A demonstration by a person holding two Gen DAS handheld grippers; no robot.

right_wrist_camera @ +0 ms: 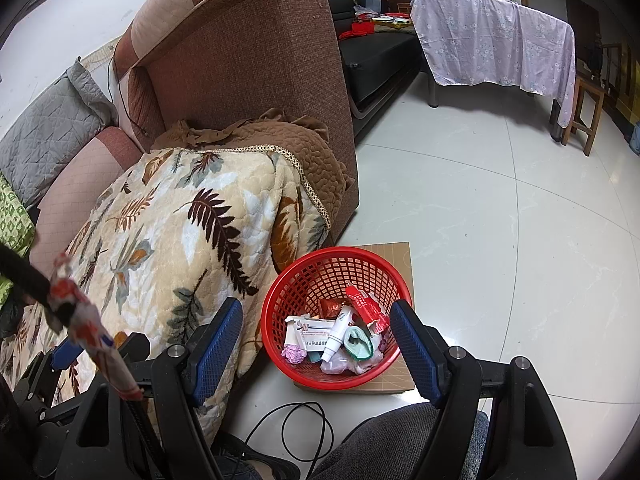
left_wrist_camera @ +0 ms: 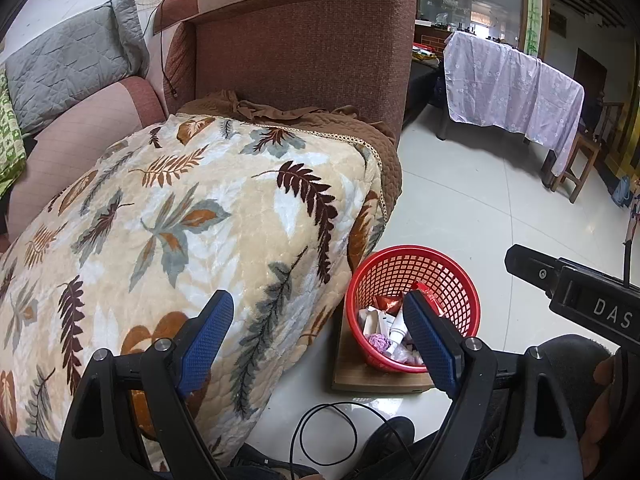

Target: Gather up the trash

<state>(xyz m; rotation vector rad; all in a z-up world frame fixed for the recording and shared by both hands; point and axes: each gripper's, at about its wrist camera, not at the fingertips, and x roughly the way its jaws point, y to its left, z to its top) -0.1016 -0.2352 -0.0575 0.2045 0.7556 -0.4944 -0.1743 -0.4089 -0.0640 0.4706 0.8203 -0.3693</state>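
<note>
We see both grippers hanging over the sofa edge, pointed down at the floor. Left gripper [left_wrist_camera: 320, 328]: fingers [left_wrist_camera: 208, 332] apart, nothing between them. Right gripper [right_wrist_camera: 316, 338]: fingers [right_wrist_camera: 416, 354] apart too, nothing gripped.

Red basket [right_wrist_camera: 280, 300] sits on the floor on a flat brown board [right_wrist_camera: 394, 254], at 6 o'clock in the right wrist view and about 5 o'clock in the left. It holds the collected trash: white tube [right_wrist_camera: 338, 332], red wrapper [right_wrist_camera: 366, 306], white carton [right_wrist_camera: 310, 330], purple crumpled bit [right_wrist_camera: 293, 354], clear plastic [right_wrist_camera: 340, 364]. The basket's near side is right beside the hanging edge of the leaf-print blanket [right_wrist_camera: 172, 248]; we can't tell if they touch.

Open room: pale tile floor [right_wrist_camera: 500, 220] is bare from 1 to 4 o'clock of the basket. The 9–12 o'clock side is closed off by the blanket, a brown quilted throw [right_wrist_camera: 280, 136] and the sofa arm [right_wrist_camera: 256, 60].

In the way low down: a black cable loop [right_wrist_camera: 308, 428] on the floor at 6 o'clock, just short of the board, and a grey-trousered knee [right_wrist_camera: 400, 440]. In the right wrist view, at 8 o'clock, a red-and-white wrapper [right_wrist_camera: 88, 328] hangs on a blurred black part; we can't tell what holds it.

Far off at 1 o'clock: a counter under a lilac cloth [right_wrist_camera: 492, 36], with a wooden stool [right_wrist_camera: 588, 108] beside it. Grey cushion [left_wrist_camera: 68, 64] at 10 o'clock.
</note>
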